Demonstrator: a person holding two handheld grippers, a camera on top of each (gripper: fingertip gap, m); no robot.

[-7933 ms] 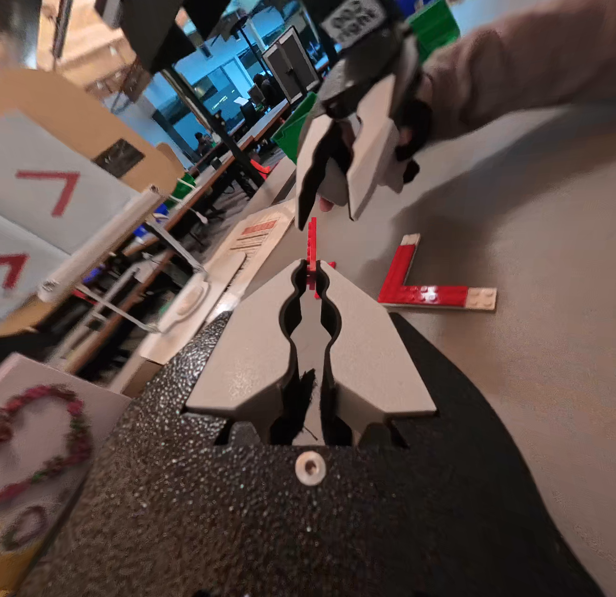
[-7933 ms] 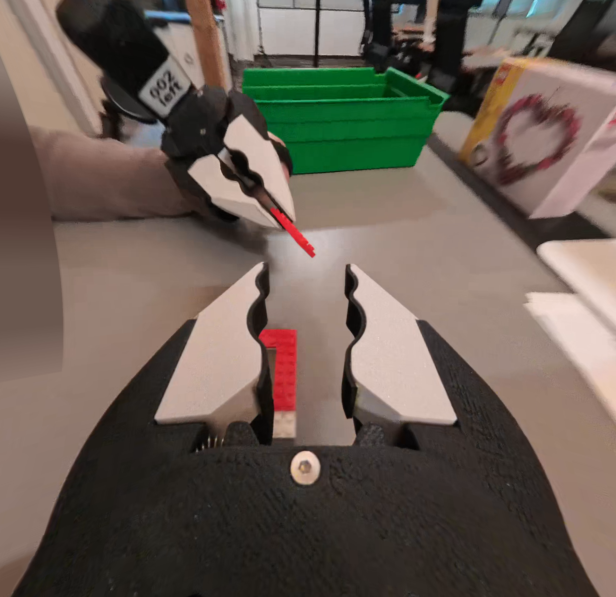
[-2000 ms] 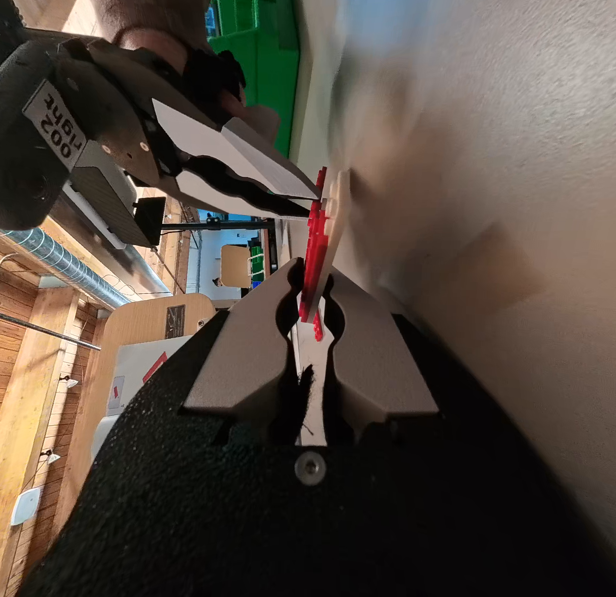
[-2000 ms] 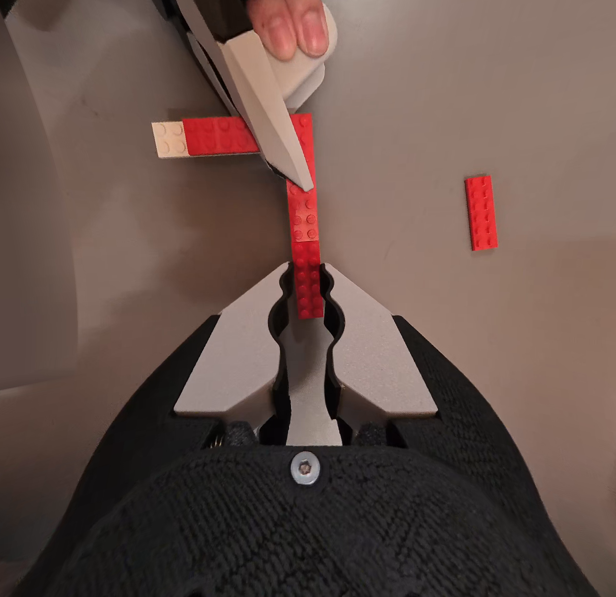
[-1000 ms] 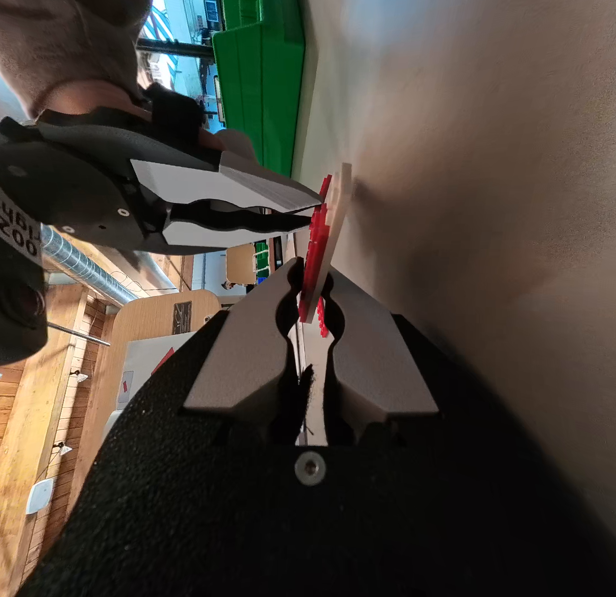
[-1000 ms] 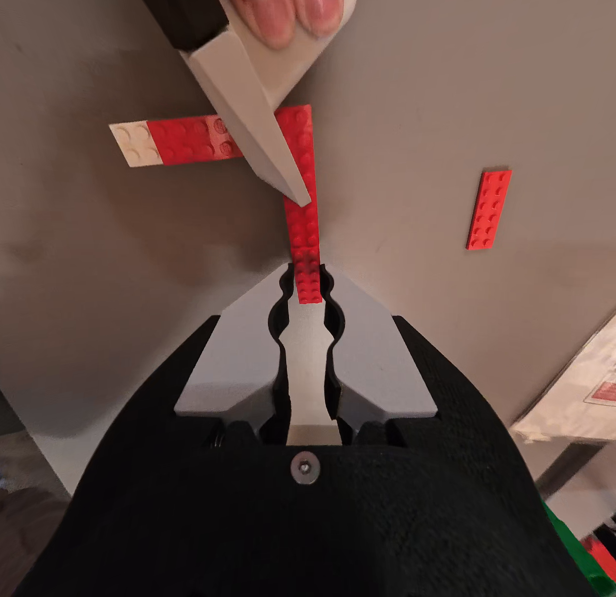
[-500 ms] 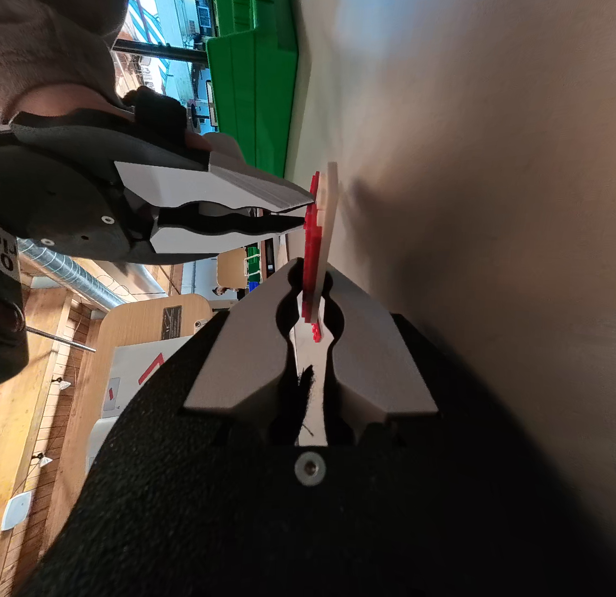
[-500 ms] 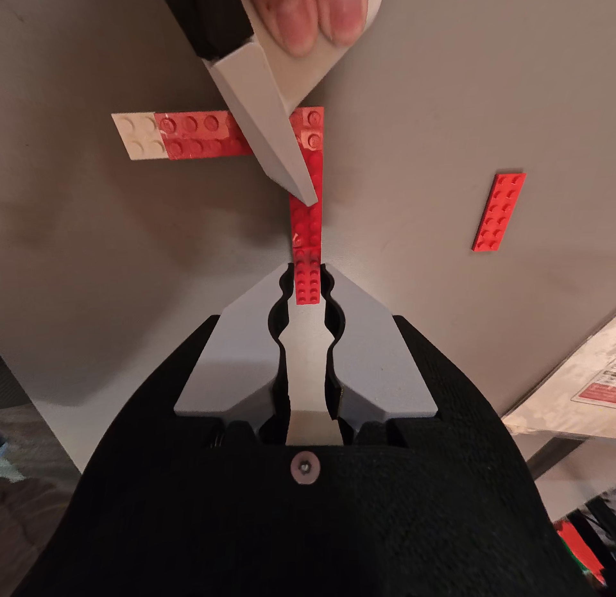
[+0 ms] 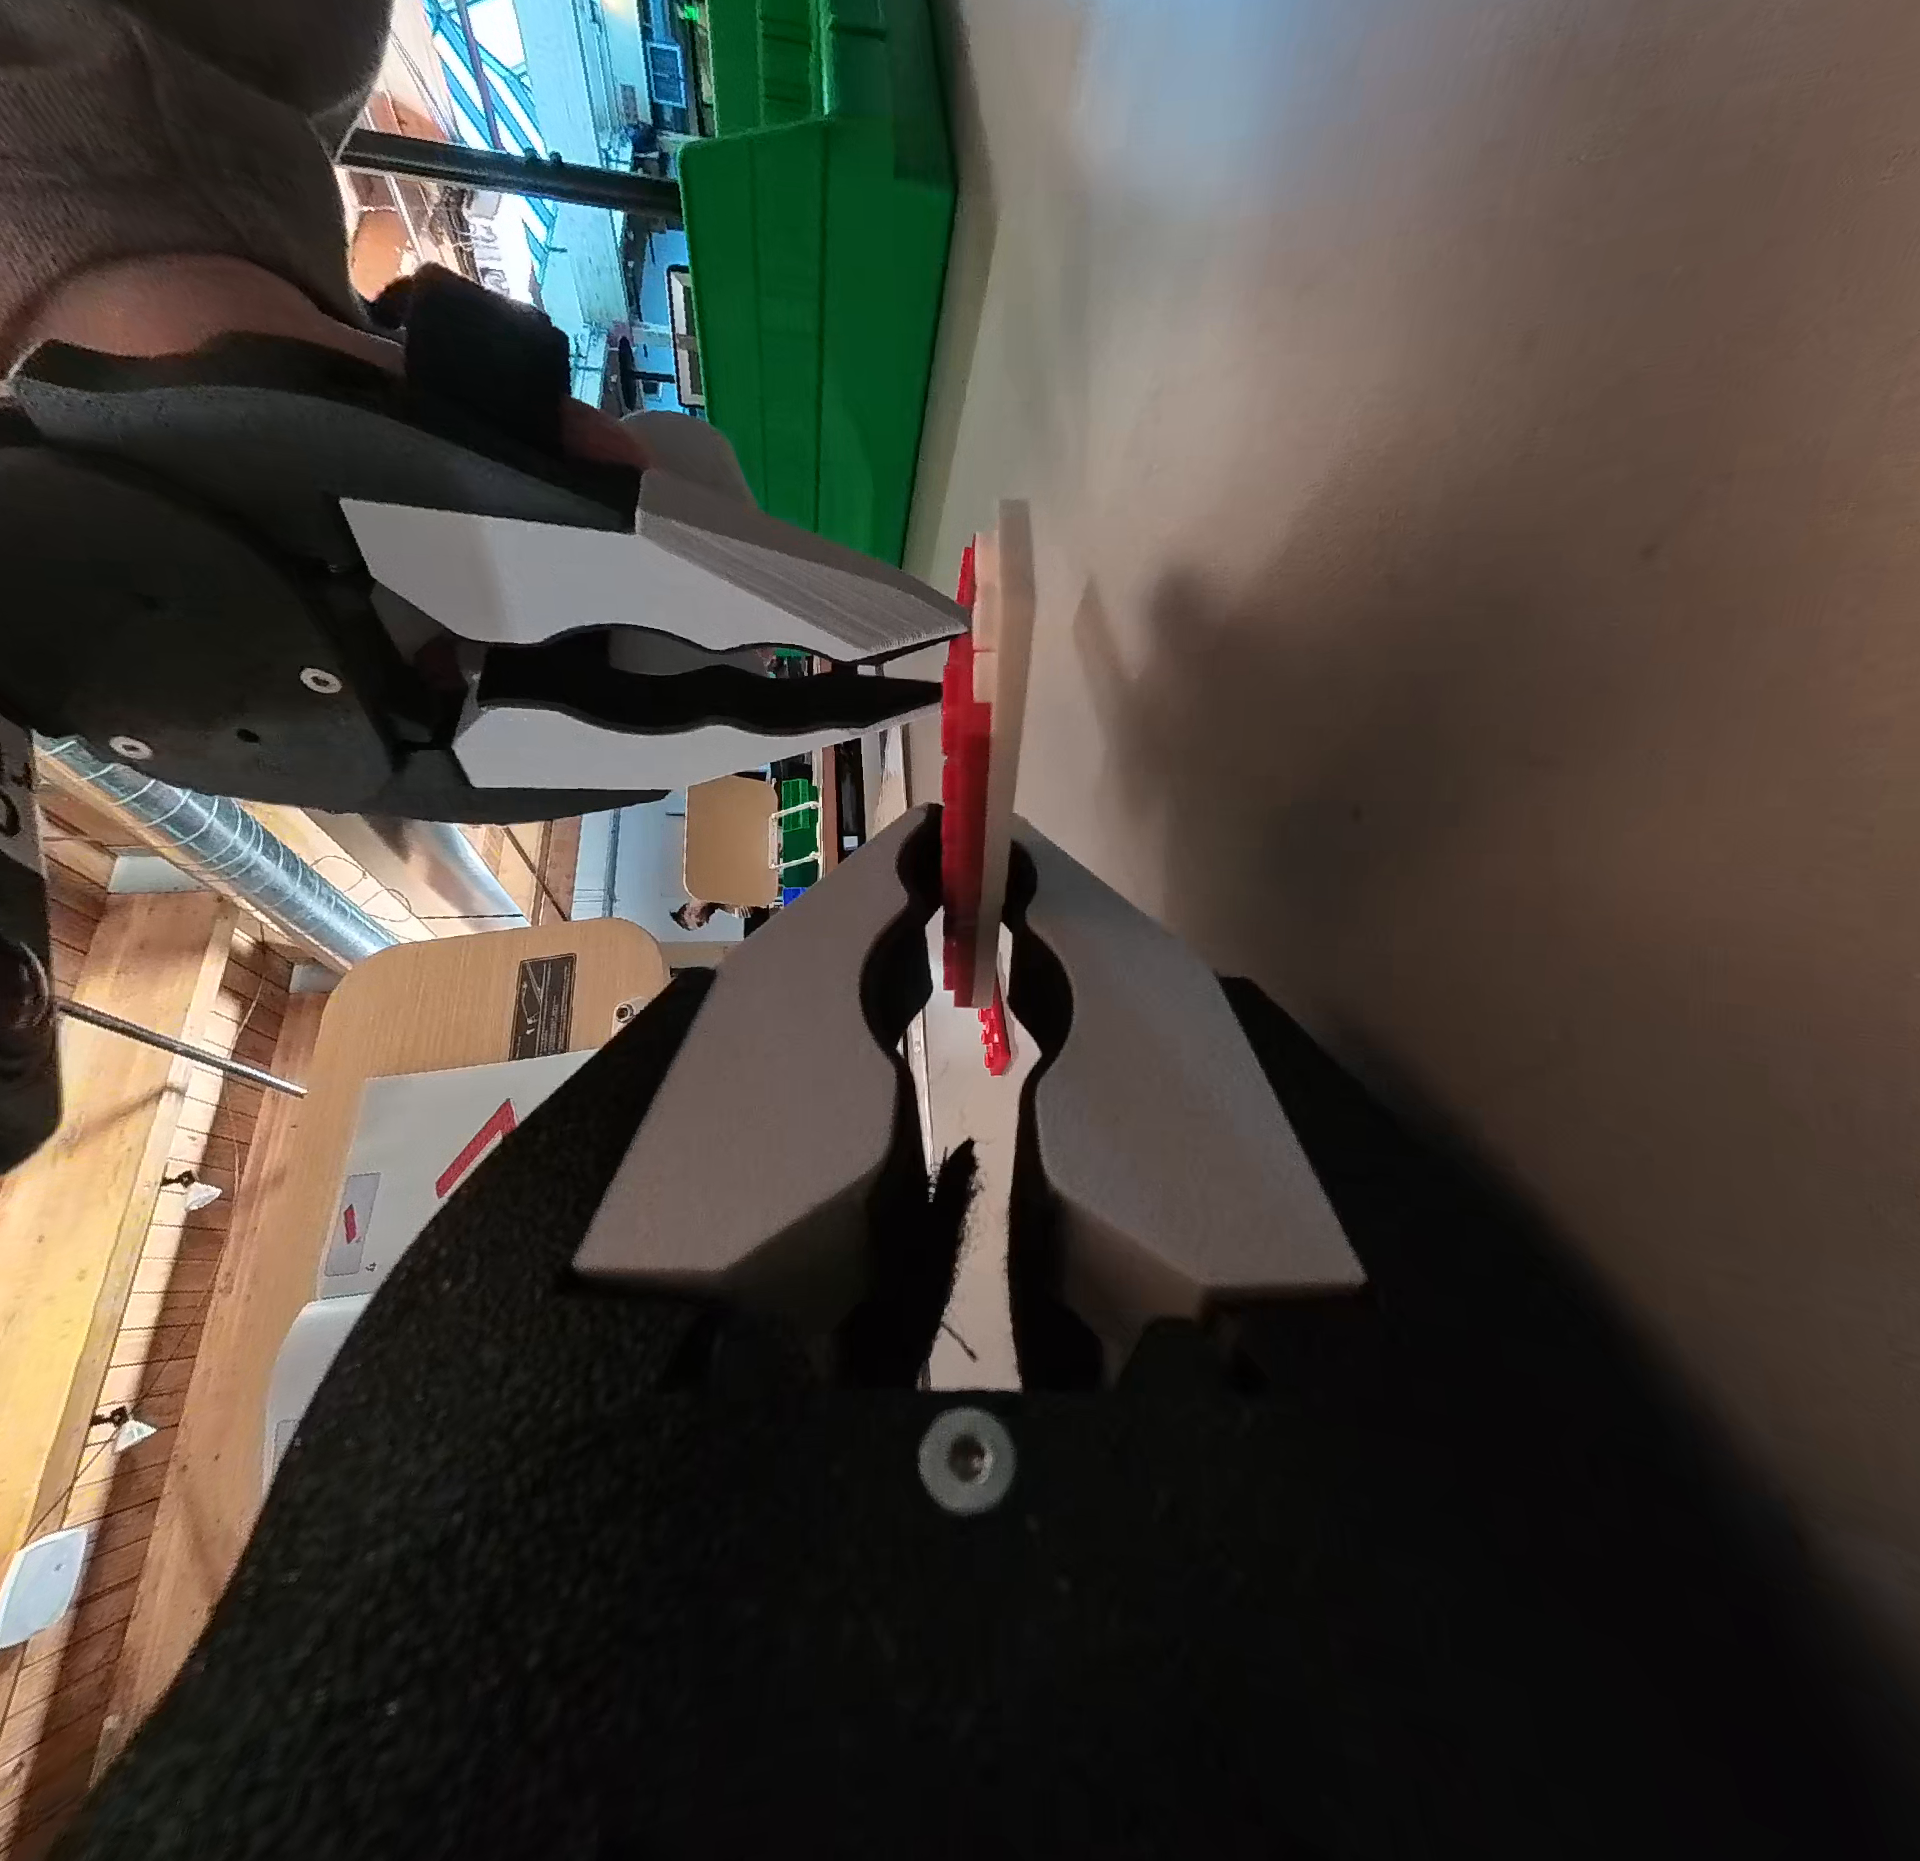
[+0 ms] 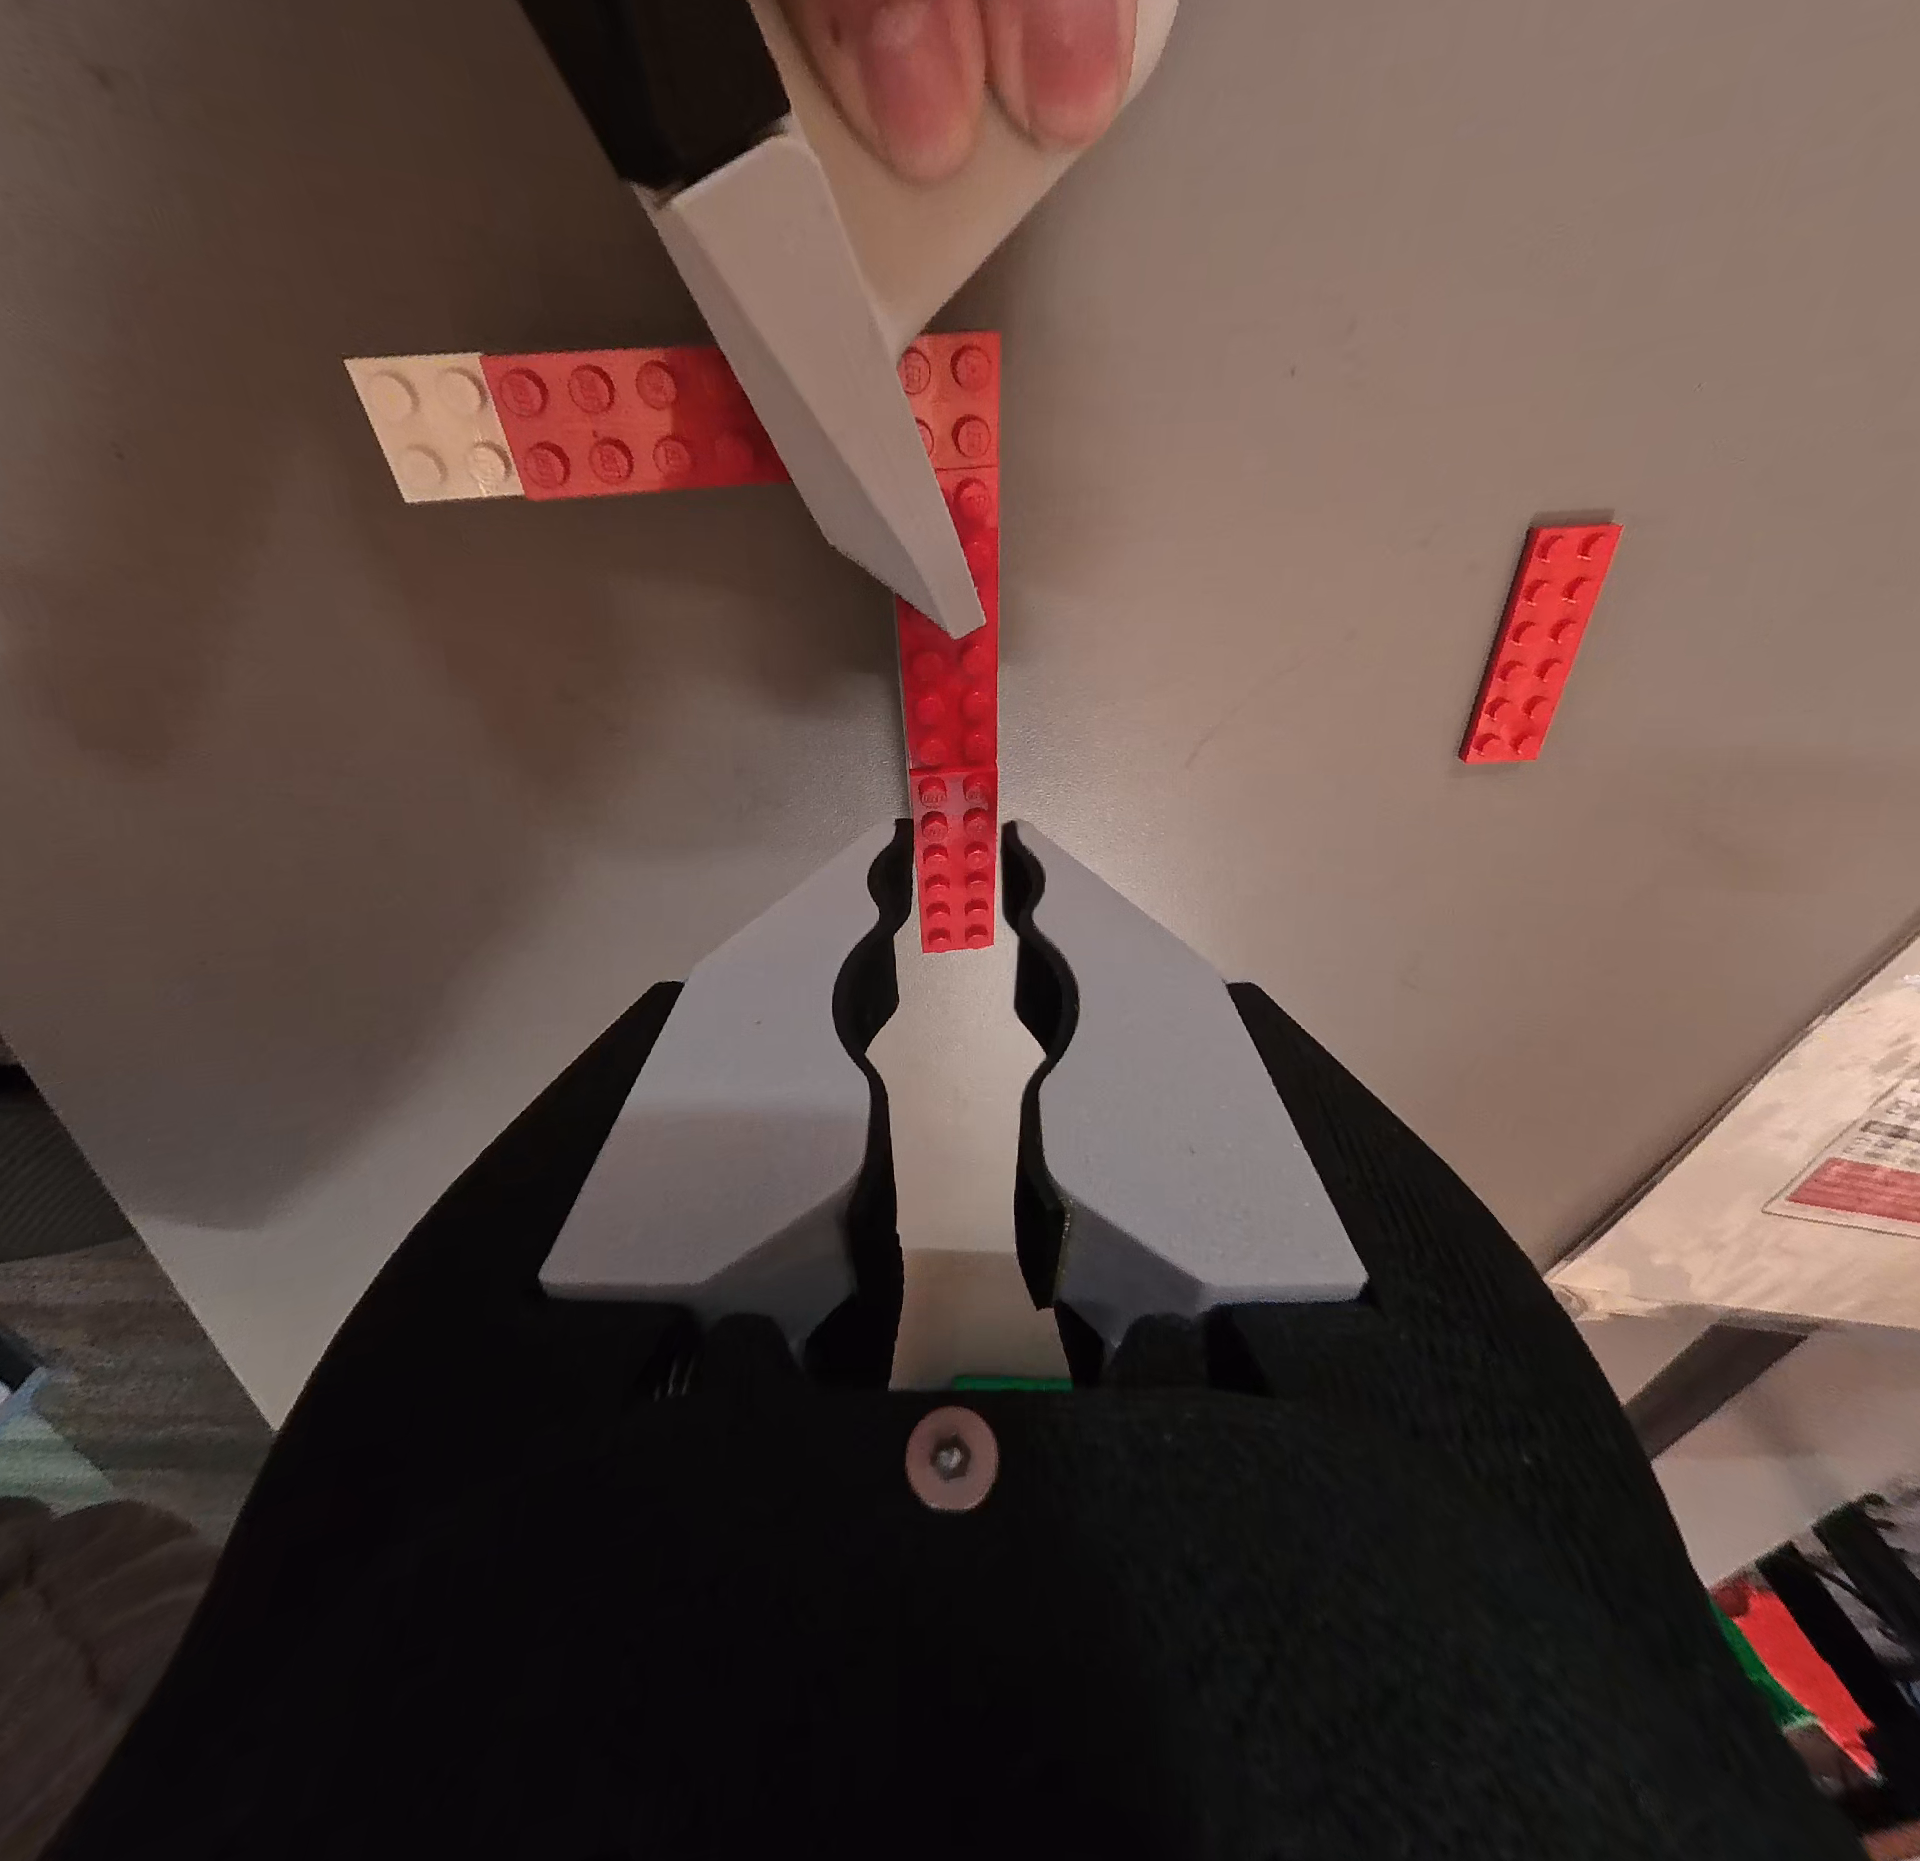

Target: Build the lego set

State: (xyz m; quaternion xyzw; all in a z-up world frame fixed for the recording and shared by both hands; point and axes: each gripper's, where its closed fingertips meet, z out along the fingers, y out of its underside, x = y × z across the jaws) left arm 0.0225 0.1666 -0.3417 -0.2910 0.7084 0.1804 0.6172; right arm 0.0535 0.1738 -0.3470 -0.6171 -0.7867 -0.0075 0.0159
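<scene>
My left gripper (image 9: 977,840) is shut on an L-shaped lego assembly (image 9: 1003,689) and holds it edge-on just off the grey table (image 9: 1455,461). In the right wrist view the assembly (image 10: 623,429) has a tan end, a red arm and a second red arm pointing toward me. My right gripper (image 10: 954,832) is shut on a small red plate (image 10: 956,876) set against the end of that arm. The left gripper's finger (image 10: 862,440) covers the corner of the L. The right gripper (image 9: 935,668) also shows in the left wrist view, with its tips at the red studs.
A loose red plate (image 10: 1543,642) lies on the table to the right. A clear bag with papers (image 10: 1766,1188) lies at the table's right edge. A green bin (image 9: 831,305) stands at the far end. A person's fingers (image 10: 987,45) grip the left gripper. Less than 4 cm separates the two grippers' tips.
Eight seconds ago the L lay on the table and my left gripper held a thin red plate. Now it holds the L. In the last second both grippers barely moved.
</scene>
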